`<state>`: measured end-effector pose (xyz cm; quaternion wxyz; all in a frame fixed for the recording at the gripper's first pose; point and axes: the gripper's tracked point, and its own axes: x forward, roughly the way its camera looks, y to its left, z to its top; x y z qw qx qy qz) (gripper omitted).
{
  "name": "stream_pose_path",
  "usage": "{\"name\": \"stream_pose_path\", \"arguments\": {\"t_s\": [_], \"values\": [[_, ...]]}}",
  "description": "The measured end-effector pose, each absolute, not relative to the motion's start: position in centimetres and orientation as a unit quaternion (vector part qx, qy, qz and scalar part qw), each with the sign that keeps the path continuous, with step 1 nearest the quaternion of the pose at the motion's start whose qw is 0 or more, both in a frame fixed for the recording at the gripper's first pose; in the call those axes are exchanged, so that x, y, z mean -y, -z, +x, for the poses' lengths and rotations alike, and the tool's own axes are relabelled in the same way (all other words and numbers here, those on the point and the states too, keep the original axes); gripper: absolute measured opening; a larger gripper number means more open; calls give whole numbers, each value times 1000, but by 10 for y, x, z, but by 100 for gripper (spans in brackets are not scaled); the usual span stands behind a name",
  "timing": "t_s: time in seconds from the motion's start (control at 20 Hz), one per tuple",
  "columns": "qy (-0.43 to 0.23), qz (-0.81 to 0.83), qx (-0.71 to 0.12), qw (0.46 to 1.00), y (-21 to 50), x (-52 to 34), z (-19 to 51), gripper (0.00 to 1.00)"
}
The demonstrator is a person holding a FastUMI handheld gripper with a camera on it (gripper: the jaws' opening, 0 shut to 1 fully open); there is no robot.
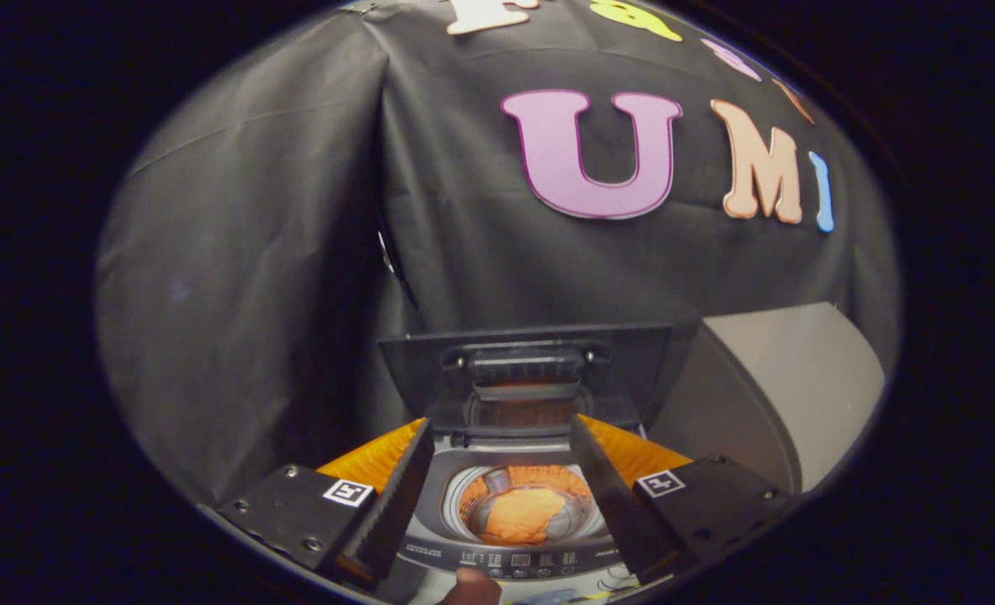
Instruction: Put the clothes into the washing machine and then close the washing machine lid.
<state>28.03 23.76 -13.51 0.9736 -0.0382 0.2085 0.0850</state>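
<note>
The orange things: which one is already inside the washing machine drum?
The orange cloth lying in the drum, between the open gripper fingers. The other orange material lies outside, flanking the machine, beneath the raised lid.

A grey box (pixel 779 391) is standing against the black cloth wall (pixel 254 252). An orange surface (pixel 376 460) is showing lower down.

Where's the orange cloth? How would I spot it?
Find the small washer standing before the black wall, its lid raised. Look down into its round drum, seen between the open jaws of the gripper. The cloth is the bright orange heap inside, unlike the grey panel around it.
</note>
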Motion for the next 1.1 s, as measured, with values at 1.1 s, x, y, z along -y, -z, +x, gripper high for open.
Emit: {"name": "stream_pose_path", "arguments": {"t_s": [1.1], "values": [[-37, -5, -171, 984, 133, -218, 506, 98]]}}
